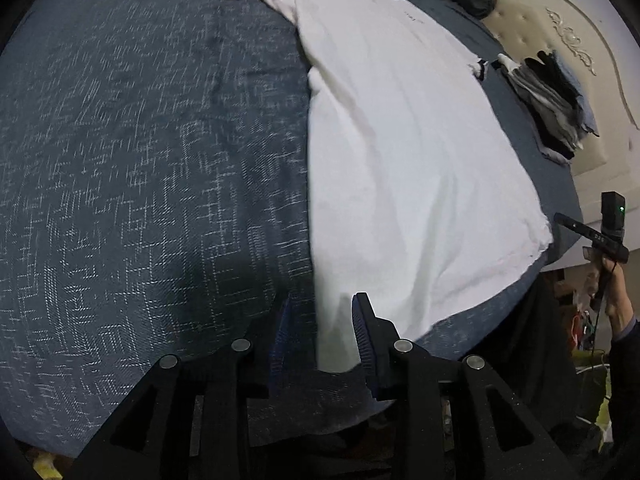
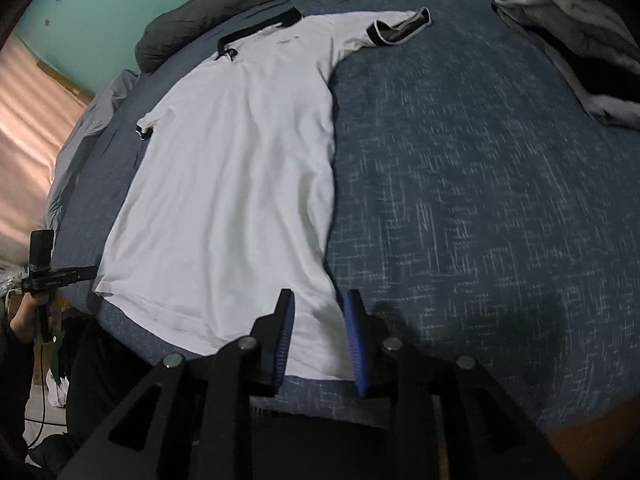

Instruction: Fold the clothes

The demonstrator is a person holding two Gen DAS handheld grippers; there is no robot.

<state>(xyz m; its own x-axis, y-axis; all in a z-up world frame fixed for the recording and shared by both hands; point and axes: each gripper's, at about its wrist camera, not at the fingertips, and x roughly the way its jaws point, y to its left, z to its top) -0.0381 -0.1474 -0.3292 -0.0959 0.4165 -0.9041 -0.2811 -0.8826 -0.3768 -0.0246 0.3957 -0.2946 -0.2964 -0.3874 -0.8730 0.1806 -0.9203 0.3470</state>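
I see a bed (image 1: pixel 140 160) under a dark blue cover woven with pale crosshatch flecks, and a pile of folded clothes (image 1: pixel 548 96) at two o'clock by the padded headboard. A white shirt (image 2: pixel 240 168) with black-trimmed collar and cuffs lies flat and smooth along it. My left tongs (image 1: pixel 322 336) and right tongs (image 2: pixel 318 336) stand apart, each straddling a bottom hem corner at six o'clock without pinching.

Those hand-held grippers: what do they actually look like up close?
Each is black, with angular arms with triangular cut-outs and round silver pins. The left gripper and right gripper end in two fingers with ribbed blue pads. Seen from the side, one carries a boxy black unit with a green light, a cable trailing, and a dark sleeve.
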